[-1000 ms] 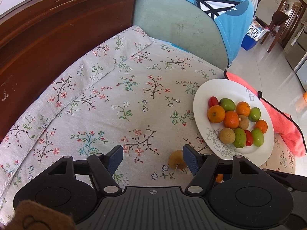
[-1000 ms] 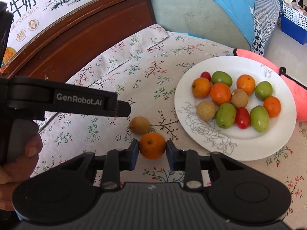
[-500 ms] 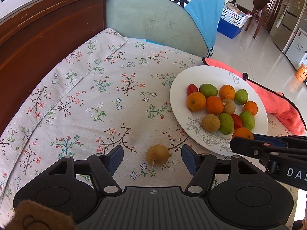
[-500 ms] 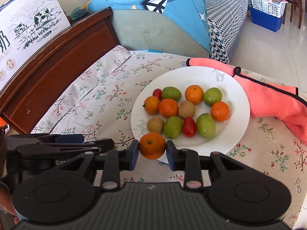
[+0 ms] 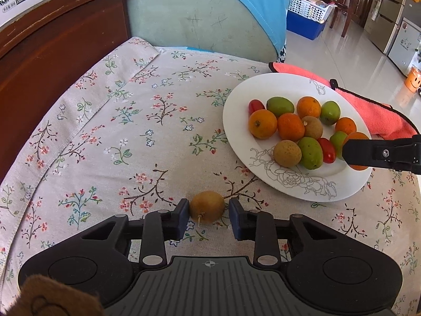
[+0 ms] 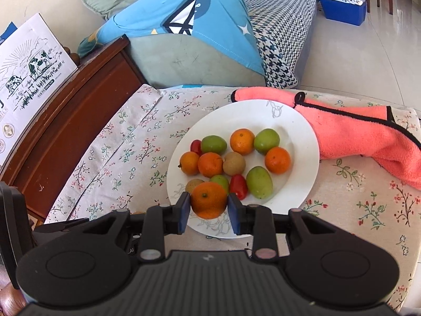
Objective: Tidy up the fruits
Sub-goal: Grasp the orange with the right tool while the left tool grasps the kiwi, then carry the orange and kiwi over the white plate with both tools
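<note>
Left gripper (image 5: 208,215): jaws closing on a small round brown longan fruit (image 5: 207,206) lying on the floral-cloth surface (image 5: 131,131), at 7 o'clock from the round white ceramic plate (image 5: 236,121) of mixed fruits. Right gripper (image 6: 208,212): jaws clamped on a small round orange tangerine (image 6: 208,202), poised over the plate's 7 o'clock rim.

A pink towel (image 6: 368,137) lies beside a milk carton box (image 6: 29,60).
</note>
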A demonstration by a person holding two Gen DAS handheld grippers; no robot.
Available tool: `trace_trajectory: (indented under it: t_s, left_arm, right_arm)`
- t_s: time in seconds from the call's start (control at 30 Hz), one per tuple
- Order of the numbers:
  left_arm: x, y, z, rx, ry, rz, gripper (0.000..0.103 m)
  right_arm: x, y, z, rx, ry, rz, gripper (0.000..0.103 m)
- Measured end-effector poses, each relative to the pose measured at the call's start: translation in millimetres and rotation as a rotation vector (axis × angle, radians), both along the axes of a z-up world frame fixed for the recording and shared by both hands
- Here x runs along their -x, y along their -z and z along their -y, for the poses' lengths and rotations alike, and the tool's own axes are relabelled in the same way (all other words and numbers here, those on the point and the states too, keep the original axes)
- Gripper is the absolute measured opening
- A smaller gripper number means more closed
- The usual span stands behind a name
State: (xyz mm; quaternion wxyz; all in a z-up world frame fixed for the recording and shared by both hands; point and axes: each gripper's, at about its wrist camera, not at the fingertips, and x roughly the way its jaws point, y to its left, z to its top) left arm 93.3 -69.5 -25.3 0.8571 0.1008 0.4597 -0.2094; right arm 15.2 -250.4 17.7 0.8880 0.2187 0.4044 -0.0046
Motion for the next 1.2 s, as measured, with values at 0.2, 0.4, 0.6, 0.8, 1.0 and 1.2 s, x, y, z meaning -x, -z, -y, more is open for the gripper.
trace_trajectory:
  t_s: [0.2,0.4,0.6,0.8,1.0,1.2]
  left_arm:
    - [3.1,0.1,4.6,-0.012,0.019,0.018,0.026]
    - [5.2,-4.5,7.0,0.0,0.023,0.037,0.026]
    - [5.6,-19.7,10.6,0.054,0.027,0.064,0.026]
    - [2.1,-37.7,14.2,0.131,0.032,0.113,0.026]
    - [-9.0,-49.2,15.8,0.214,0.03,0.129,0.026]
    - [-21.6,-48.2,23.7,0.269,0.029,0.117,0.026]
  right_arm:
    - [0.3,-1.3,2.1,0.001,0.007,0.001,0.031]
    - [0.9,-4.4,6.1,-0.006,0.017,0.01,0.031]
    - [2.4,-12.8,16.1,-0.021,0.036,0.037,0.031]
    - [2.8,-19.4,33.4,-0.036,0.081,0.062,0.031]
    - [3.2,-21.5,52.0,-0.042,0.136,0.09,0.031]
    - [-4.5,-18.3,66.1,-0.059,0.165,0.12,0.031]
